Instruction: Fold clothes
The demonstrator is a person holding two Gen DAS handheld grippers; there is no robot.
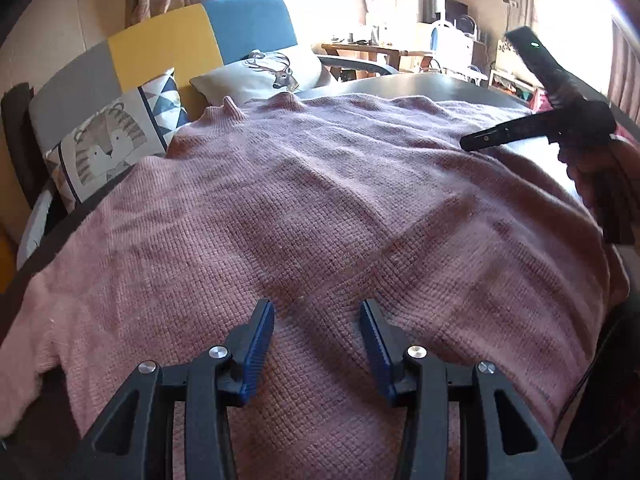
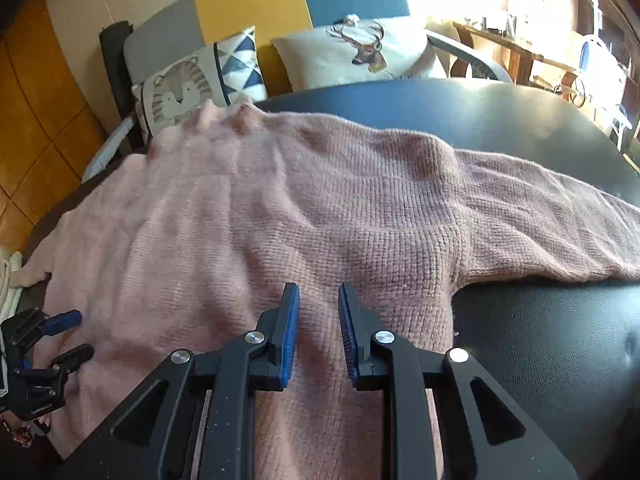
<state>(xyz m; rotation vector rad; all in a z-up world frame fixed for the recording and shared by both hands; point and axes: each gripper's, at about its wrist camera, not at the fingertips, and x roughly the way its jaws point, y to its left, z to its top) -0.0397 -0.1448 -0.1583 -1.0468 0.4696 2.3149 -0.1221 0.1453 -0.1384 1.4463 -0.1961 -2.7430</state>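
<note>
A pink knitted sweater [image 1: 320, 200] lies spread flat on a dark table [image 1: 420, 84], its collar [image 1: 256, 108] at the far edge. In the right wrist view one sleeve [image 2: 560, 232] of the sweater [image 2: 280, 200] stretches out to the right across the table [image 2: 520, 128]. My left gripper [image 1: 317, 308] hovers open over the sweater's near part with nothing between its blue pads; it also shows at the sweater's left side as the left gripper [image 2: 78, 334]. My right gripper [image 2: 319, 296] is open over the hem near the right armpit, empty. From the side, the right gripper [image 1: 476, 141] hangs above the sweater's right part.
Beyond the table is a sofa [image 1: 160, 44] with grey, yellow and blue panels, a tiger cushion [image 1: 108, 144] and a deer cushion [image 1: 276, 72]. A wooden desk [image 1: 360, 50] with clutter stands at the back right. A pale cloth [image 2: 8, 280] lies at the left edge.
</note>
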